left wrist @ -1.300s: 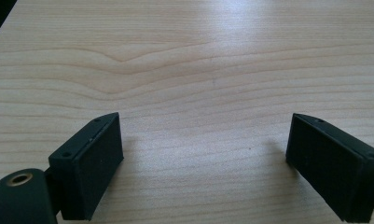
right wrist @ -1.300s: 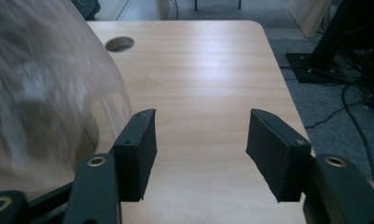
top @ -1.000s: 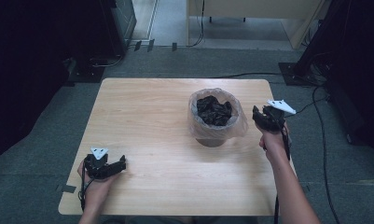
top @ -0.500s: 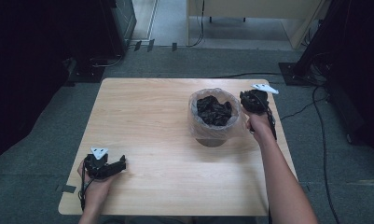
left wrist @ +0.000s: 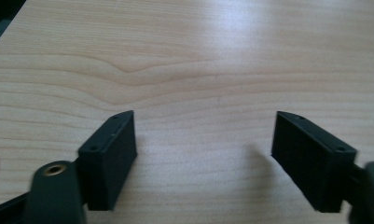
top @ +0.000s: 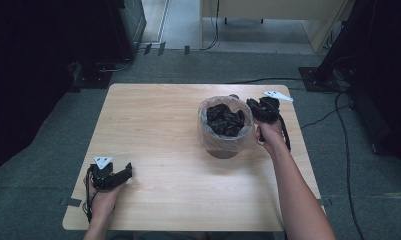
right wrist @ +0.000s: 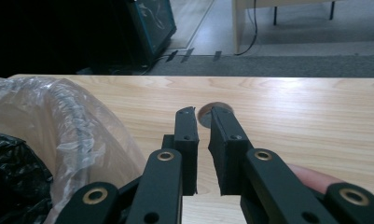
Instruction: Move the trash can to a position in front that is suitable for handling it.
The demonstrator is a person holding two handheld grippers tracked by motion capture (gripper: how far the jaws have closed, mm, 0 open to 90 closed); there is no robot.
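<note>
High view: you are working at a pale wooden table [top: 163, 125]. A small round bin lined with a clear plastic bag [top: 226, 131] is standing right of centre, holding crumpled black material [top: 225, 120]. You are holding your right gripper [top: 258, 107] just beside the bag's rim on its right side, near the far edge of the table; whether it is touching the plastic cannot be told from here. Your left gripper [top: 123, 173] is resting low at the near left corner, well apart from the bin, pointing toward the middle of the table.

Left gripper view: your left gripper [left wrist: 203, 154] is sitting with its jaws spread wide and nothing between them, looking across bare wood.

Right gripper view: your right gripper [right wrist: 202, 128] is showing its jaws drawn almost together, a thin gap remaining and nothing caught in it. The clear bag [right wrist: 68, 126] is bulging at the left, close alongside the jaws but not between them. A small round brown disc [right wrist: 211, 113] is lying on the table just beyond the jaw tips.

Assessment: the bin is already lined and filled. No hold on the bag has been made yet; gripping its rim and whatever follows is, by my judgement, still outstanding.
</note>
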